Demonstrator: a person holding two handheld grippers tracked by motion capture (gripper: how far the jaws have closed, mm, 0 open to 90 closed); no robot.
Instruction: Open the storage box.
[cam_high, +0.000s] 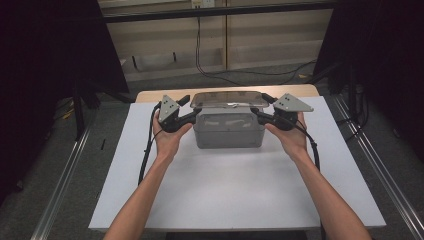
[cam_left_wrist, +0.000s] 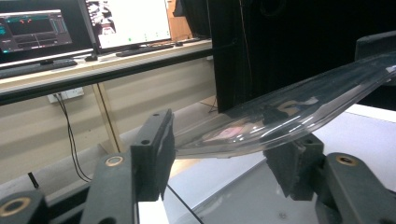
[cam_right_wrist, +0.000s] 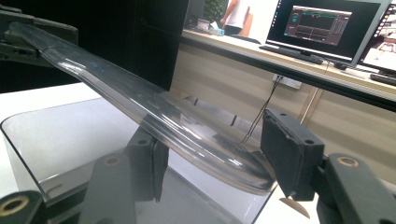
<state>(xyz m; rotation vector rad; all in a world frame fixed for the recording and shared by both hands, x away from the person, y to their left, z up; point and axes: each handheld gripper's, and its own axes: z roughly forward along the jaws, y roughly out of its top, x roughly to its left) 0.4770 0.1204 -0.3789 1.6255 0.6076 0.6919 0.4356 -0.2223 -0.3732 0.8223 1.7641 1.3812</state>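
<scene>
Clear plastic lid (cam_high: 226, 98) held at both ends over the grey box (cam_high: 229, 130), mid-lift or mid-placement, can't tell which.

High view: box sits centre of the white desk (cam_high: 240, 195), toward its far edge; lid is raised above its rim, tilted. Left gripper (cam_high: 192, 115) and right gripper (cam_high: 258, 114) come in from either short end.
Left gripper view: lid edge (cam_left_wrist: 280, 112) runs between the jaws, which stand apart around it; the far pad looks to be touching the underside, but a firm clamp isn't evident.
Right gripper view: same story, lid (cam_right_wrist: 154, 112) passes between spread jaws, box opening (cam_right_wrist: 70, 135) below.
Judgement: next move needs both grippers travelling level and together. The lid flexes, so uneven motion could let it slip out.
</scene>
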